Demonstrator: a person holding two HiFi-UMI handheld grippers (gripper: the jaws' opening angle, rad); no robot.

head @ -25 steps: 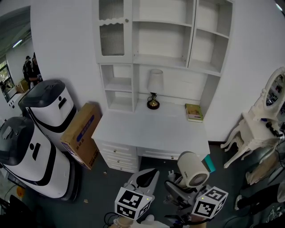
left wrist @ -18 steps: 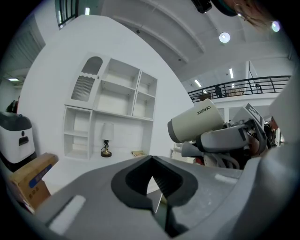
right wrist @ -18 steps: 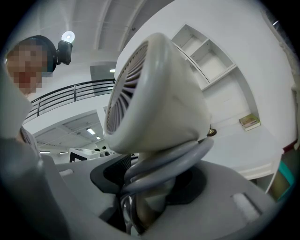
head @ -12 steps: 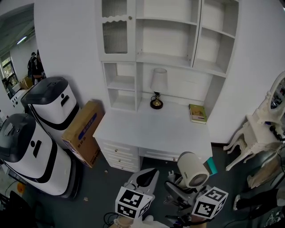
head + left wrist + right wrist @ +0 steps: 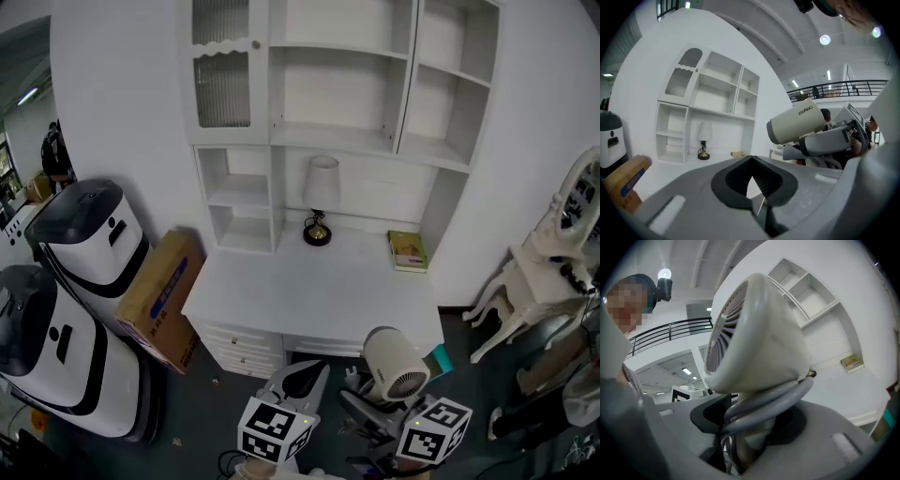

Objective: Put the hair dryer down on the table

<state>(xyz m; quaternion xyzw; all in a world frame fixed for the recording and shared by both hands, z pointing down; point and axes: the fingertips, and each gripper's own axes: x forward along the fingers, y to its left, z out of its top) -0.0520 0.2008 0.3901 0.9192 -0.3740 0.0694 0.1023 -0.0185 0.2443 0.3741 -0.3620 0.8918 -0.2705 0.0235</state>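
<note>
While the right gripper (image 5: 750, 432) pinches the handle of a cream hair dryer (image 5: 394, 366), the dryer sits at the lower centre-right of the head view, just below the front edge of a white desk (image 5: 309, 291) in the picture and not resting on the desk top. Its round grille faces the camera, and a grey cord (image 5: 764, 401) is looped around the handle where the jaws clamp it. At lower centre, to the dryer's left, the left gripper (image 5: 751, 164) holds nothing; its jaws are pressed together with only a thin sliver of light between the pads.

Above the desk, filling the upper centre of the frame, rises a white hutch (image 5: 401, 84) of open compartments. Its upper-left compartment is closed by a ribbed glass door (image 5: 222, 70), and what lies behind the glass cannot be made out. Under the lowest wide shelf, a small lamp (image 5: 320, 197) with a white shade stands upright at the back of the desk top. Right of the lamp, well apart from it, a green book (image 5: 408, 251) lies flat near the wall. Closed drawers (image 5: 239, 345) run down the desk's front left.

Left of the desk, a closed cardboard box (image 5: 159, 298) leans tilted against it. Two white-and-black machines (image 5: 89, 234) stand at the far left, and a white dressing table (image 5: 544, 272) at the far right.
</note>
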